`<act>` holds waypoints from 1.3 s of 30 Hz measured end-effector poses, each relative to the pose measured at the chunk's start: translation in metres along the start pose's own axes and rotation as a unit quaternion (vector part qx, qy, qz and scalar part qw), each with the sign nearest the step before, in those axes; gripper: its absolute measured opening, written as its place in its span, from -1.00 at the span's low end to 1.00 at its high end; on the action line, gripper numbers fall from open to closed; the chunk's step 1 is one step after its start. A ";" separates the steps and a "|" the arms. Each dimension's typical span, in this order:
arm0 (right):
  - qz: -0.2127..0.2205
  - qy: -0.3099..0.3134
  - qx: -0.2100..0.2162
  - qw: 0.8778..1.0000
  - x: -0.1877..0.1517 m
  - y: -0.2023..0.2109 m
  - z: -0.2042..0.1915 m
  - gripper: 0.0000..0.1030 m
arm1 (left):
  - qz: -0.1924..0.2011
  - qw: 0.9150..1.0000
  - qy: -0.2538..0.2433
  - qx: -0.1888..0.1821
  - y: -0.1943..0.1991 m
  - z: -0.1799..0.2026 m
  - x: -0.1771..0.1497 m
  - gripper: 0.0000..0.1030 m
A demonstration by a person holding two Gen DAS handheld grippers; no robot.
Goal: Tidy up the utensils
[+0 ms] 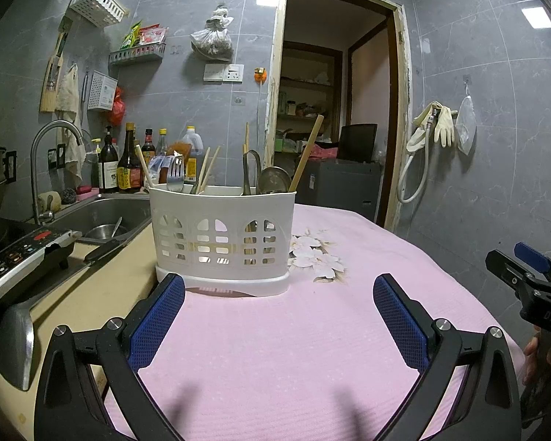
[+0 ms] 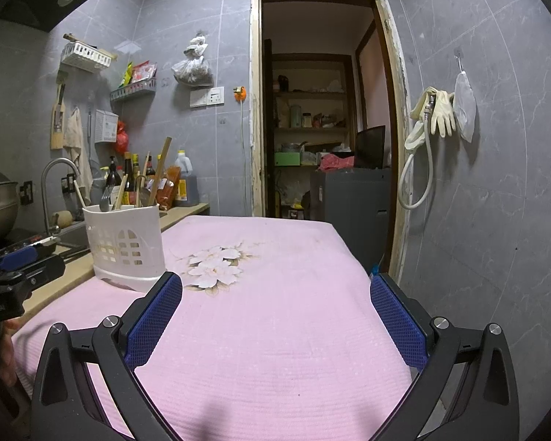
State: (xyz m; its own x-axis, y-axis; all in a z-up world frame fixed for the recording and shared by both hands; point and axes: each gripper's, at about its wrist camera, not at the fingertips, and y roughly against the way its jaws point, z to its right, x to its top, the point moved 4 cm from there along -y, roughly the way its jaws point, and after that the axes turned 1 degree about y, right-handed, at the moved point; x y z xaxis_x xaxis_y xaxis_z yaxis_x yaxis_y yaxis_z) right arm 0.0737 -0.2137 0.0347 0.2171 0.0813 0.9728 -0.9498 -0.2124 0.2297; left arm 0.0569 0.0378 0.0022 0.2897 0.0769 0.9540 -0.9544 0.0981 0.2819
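Several utensils (image 1: 305, 154) stand handle-up, leaning, in the caddy (image 1: 222, 237).

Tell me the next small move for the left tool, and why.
Probably ease the left tool forward toward the white utensil caddy: it is open and empty, the caddy stands directly ahead on the pink cloth, and its utensils stick up mixed together.

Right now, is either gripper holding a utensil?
No. The left gripper and right gripper are both open over the pink cloth, with nothing between their pads.
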 end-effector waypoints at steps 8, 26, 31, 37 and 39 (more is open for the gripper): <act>0.000 0.000 0.000 1.000 0.001 0.000 0.000 1.00 | 0.000 1.000 0.000 0.000 0.000 0.000 0.000 0.95; -0.002 0.000 0.000 1.000 0.000 0.000 -0.001 1.00 | -0.001 1.000 0.001 -0.002 -0.001 -0.002 -0.001 0.95; -0.003 -0.001 0.000 1.000 0.000 0.000 -0.002 1.00 | -0.001 1.000 0.000 -0.002 -0.001 -0.002 -0.001 0.95; -0.002 -0.001 0.000 1.000 0.001 0.001 -0.002 1.00 | -0.002 1.000 0.001 -0.002 -0.001 -0.002 0.000 0.95; -0.003 0.000 0.000 1.000 0.001 0.000 -0.002 1.00 | -0.002 1.000 0.002 -0.002 -0.001 -0.002 -0.001 0.95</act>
State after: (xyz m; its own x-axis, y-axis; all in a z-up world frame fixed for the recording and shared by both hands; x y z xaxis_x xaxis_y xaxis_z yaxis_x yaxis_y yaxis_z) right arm 0.0734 -0.2113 0.0360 0.2224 0.0815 0.9715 -0.9488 -0.2114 0.2349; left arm 0.0578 0.0397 0.0012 0.2936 0.0797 0.9526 -0.9530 0.1022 0.2852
